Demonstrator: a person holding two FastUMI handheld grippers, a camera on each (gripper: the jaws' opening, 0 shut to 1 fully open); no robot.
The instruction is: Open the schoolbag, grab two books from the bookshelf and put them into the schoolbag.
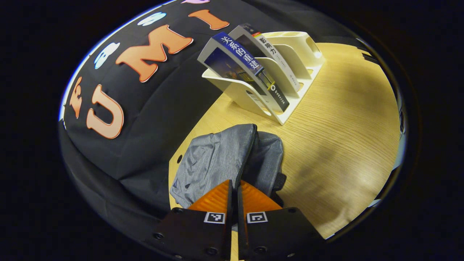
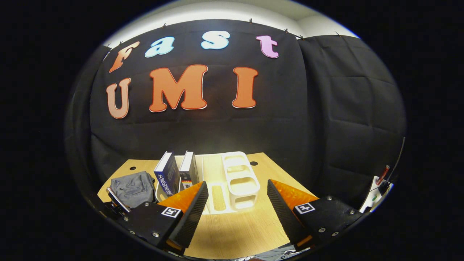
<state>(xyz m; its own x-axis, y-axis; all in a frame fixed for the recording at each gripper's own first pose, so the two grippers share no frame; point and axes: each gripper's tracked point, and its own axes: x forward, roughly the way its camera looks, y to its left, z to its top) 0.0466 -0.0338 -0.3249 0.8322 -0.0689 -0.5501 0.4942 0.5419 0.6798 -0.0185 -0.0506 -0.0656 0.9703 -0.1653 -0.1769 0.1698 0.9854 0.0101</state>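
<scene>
The grey schoolbag (image 1: 217, 159) lies on the wooden table (image 1: 344, 145), its dark zip running down the middle. My left gripper (image 1: 235, 186) sits at the near end of that zip. Its orange fingers are closed together where the zip line ends, and the pull itself is hidden between them. Beyond the bag stands a white bookshelf rack (image 1: 290, 72) holding a blue book (image 1: 246, 69) and a white-spined book (image 1: 268, 54), both leaning. My right gripper (image 2: 237, 184) is open, hovering in front of the rack (image 2: 239, 181), with the books (image 2: 166, 175) and bag (image 2: 132, 188) to its left.
The black cloth wall stands close behind the bag and rack. Bare tabletop (image 2: 232, 228) spreads in front of the rack. A red-handled tool (image 2: 382, 174) and a white object sit off the table at the far right.
</scene>
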